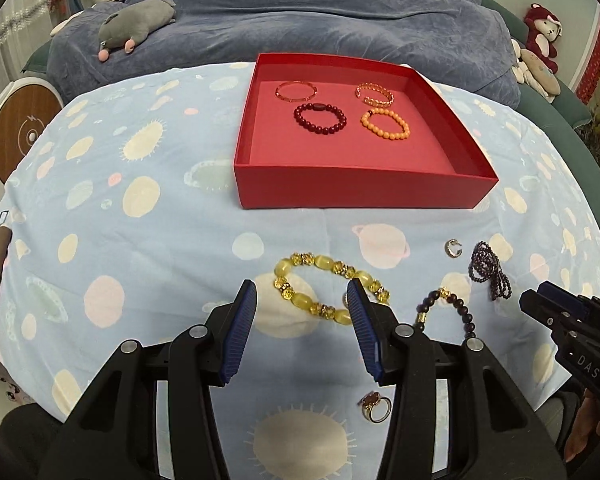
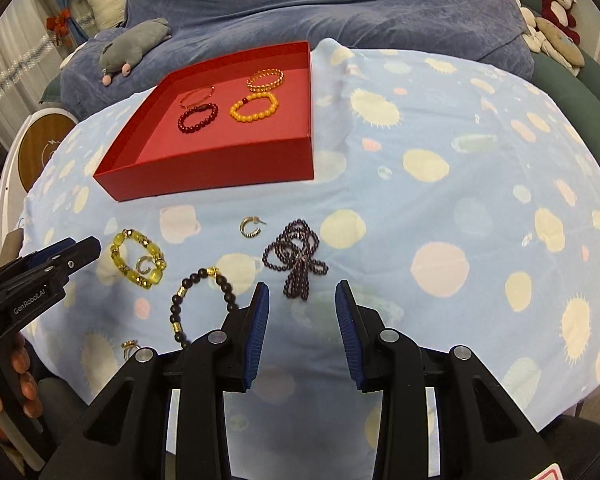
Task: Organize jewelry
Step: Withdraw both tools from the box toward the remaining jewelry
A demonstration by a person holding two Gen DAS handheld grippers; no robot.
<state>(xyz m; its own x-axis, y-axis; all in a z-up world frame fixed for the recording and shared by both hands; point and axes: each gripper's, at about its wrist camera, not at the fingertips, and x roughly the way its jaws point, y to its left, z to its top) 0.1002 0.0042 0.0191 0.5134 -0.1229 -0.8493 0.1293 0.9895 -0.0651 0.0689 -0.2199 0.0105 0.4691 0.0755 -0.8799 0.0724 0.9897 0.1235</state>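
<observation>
A red box [image 1: 364,188] [image 2: 220,168] holds several bracelets, among them a dark red one [image 1: 320,118] and an orange one [image 1: 385,124]. On the cloth lie a yellow bead bracelet [image 1: 324,286] [image 2: 138,260], a dark bead bracelet with gold beads [image 1: 446,312] [image 2: 202,304], a purple bead strand [image 1: 492,270] [image 2: 296,256], a silver hoop earring [image 1: 453,248] [image 2: 251,226] and a gold ring [image 1: 374,406] [image 2: 130,347]. My left gripper [image 1: 302,294] is open, just short of the yellow bracelet. My right gripper [image 2: 302,294] is open, just short of the purple strand.
The table wears a light blue cloth with planet prints [image 1: 140,240]. Behind it is a sofa under a blue blanket [image 1: 300,12] with a grey plush toy [image 1: 136,24]. A round wooden device [image 1: 20,136] stands at the left.
</observation>
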